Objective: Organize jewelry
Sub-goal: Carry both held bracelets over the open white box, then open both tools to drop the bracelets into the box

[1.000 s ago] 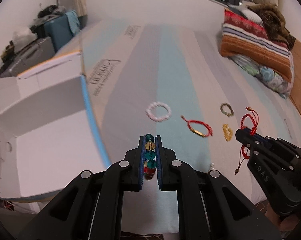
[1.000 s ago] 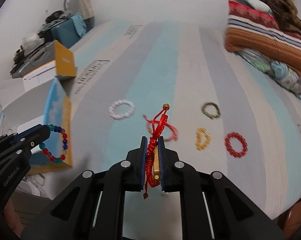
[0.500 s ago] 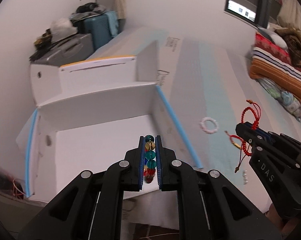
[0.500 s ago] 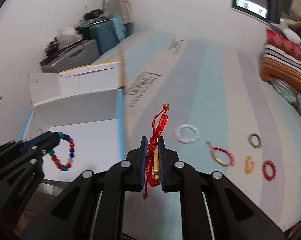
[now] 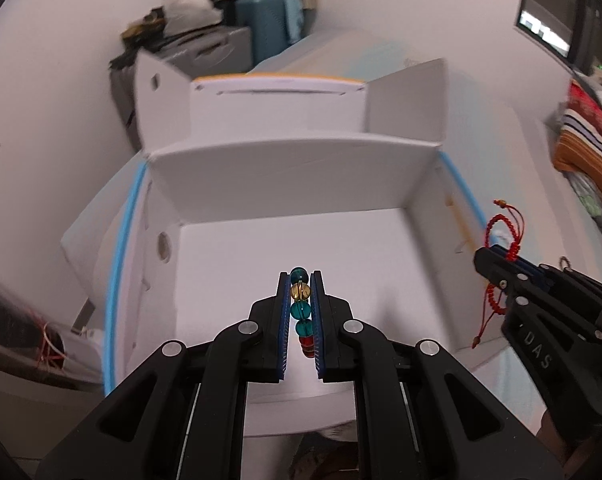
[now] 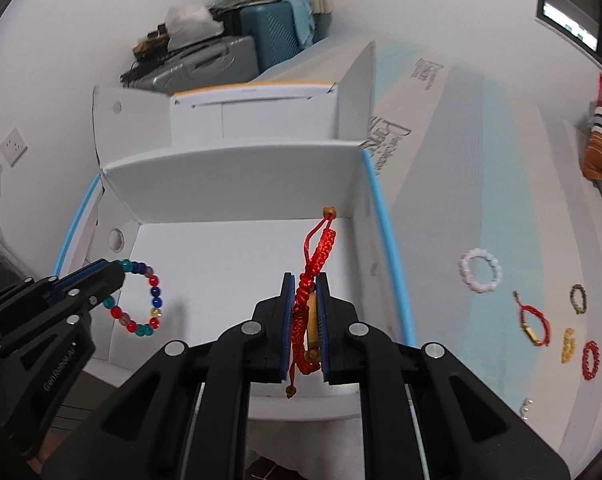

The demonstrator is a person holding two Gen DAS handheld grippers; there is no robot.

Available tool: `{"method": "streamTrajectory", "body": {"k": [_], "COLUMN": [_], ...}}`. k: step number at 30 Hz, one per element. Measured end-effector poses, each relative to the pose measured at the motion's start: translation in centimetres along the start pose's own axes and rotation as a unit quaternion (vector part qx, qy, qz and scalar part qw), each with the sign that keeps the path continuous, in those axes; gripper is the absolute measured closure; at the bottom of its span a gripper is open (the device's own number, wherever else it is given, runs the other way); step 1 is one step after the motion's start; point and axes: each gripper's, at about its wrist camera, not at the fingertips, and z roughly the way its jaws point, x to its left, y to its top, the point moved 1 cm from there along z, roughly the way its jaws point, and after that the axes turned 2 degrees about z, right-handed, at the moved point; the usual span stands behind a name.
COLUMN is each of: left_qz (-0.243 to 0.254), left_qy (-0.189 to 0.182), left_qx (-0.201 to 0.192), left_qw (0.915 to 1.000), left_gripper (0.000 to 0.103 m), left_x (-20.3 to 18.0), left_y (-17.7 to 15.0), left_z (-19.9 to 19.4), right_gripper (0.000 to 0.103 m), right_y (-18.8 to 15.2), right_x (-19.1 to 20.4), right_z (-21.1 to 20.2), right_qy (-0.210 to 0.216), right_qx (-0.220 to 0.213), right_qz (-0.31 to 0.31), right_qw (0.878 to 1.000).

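From the left wrist, the left gripper (image 5: 299, 280) is clamped on a multicoloured bead bracelet (image 5: 301, 310) above the floor of an open white box (image 5: 297, 176); the right gripper (image 5: 485, 256), at the box's right wall, pinches a red cord bracelet (image 5: 501, 224).

From the right wrist, the right gripper (image 6: 305, 280) is closed on that cord bracelet (image 6: 315, 256) (a gold tube sits between the pads) over the box (image 6: 229, 184). Other bracelets (image 6: 481, 271) lie on the striped bed (image 6: 461, 160).
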Motion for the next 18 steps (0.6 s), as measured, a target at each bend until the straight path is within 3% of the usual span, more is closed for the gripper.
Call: {"method": "streamTrajectory", "body": {"k": [7,12,18], "left_qz": [-0.016,-0.016,-0.019], "left_qy": [0.013,0.023,0.028], "left_qx": [0.026,0.045,0.055], "left_qw": [0.9995,0.9986,0.9979], "left_gripper": [0.094,0.094,0.094], "left_x": [2.5,2.8,3.3], "left_y": [-1.3,-2.1,-2.2], "left_z": [2.4,3.9,4.8], "right_gripper": [0.093,0.093,0.093], "right_y": [-0.4,-0.9,-1.4], "right_x": [1.0,1.3,1.5], "right_z": [3.5,5.4,6.6], "right_qy": [-0.003,-0.025,-0.024], "right_qx": [0.028,0.049,0.074], "right_qz": [-0.003,-0.008,-0.008], "right_qw": [1.0,0.998,0.997]}}
